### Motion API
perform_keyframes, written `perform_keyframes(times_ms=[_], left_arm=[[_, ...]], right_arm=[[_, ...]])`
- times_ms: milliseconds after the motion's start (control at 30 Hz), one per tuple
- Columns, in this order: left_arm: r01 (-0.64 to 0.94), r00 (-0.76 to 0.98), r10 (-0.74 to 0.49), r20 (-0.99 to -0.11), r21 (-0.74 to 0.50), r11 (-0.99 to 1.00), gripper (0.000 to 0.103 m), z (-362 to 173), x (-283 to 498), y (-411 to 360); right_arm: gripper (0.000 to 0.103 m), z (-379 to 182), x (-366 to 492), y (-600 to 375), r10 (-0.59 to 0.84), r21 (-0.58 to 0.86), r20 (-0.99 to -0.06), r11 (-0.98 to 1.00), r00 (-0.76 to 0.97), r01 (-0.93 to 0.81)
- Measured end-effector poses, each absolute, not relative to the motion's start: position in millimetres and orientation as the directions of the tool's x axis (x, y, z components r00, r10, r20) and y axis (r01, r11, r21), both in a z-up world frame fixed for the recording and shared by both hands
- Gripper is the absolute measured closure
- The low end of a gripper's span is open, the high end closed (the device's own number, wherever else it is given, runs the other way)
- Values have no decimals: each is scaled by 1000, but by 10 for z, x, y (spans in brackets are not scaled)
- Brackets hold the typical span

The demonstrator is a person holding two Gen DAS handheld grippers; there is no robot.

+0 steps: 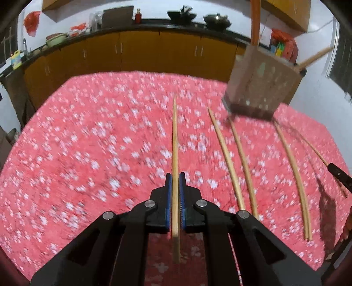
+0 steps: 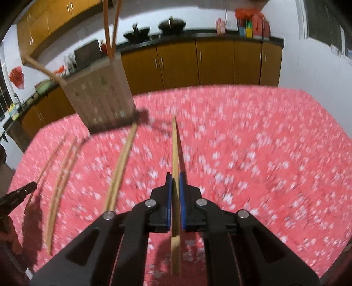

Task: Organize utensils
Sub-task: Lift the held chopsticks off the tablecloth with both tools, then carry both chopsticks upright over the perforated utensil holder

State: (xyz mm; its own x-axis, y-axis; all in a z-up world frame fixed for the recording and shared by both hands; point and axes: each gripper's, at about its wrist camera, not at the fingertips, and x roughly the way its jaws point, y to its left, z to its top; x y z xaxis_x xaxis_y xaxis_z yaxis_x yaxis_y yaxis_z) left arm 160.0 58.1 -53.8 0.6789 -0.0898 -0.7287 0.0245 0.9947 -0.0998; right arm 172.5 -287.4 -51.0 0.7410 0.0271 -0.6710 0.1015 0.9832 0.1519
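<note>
My left gripper (image 1: 175, 176) is shut on a pale wooden chopstick (image 1: 175, 132) that points straight ahead over the red flowered tablecloth (image 1: 88, 143). My right gripper (image 2: 175, 176) is likewise shut on another chopstick (image 2: 175, 143). Between the two grippers several loose chopsticks (image 1: 228, 158) (image 2: 121, 162) lie on the cloth. Beyond them stands a perforated metal utensil holder (image 1: 261, 88) (image 2: 101, 94) with orange sticks (image 2: 110, 26) and a wooden handle (image 1: 314, 57) in it. The right gripper's tip (image 1: 337, 173) shows at the left wrist view's right edge, and the left gripper's tip (image 2: 26, 190) at the right wrist view's left edge.
The table's far edge (image 1: 143, 73) faces a row of yellow-brown cabinets (image 2: 215, 63) under a dark counter. Two black woks (image 1: 181, 14) (image 2: 171, 24), a pot, bottles and red bags sit on that counter. White wall stands to the right (image 2: 312, 70).
</note>
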Motion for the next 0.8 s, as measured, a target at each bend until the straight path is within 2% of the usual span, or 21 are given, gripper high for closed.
perform_keyframes(times_ms=[367,700,800], left_arm=[[29,830,-143,-540,-215,976,96,330,1525,801],[69,874,-156,-461,-199,978,96,741,1601,720],[90,887,-164,-432,-188,978,96,891,1615,640]], right_arm=[[95,319,1494,-3013,0,192,-468,976,884,102],[95,638,1486,-3024,15,218,-386,973,922,76],[95,902,1466,-2964,48,227,-322,973,945,29]])
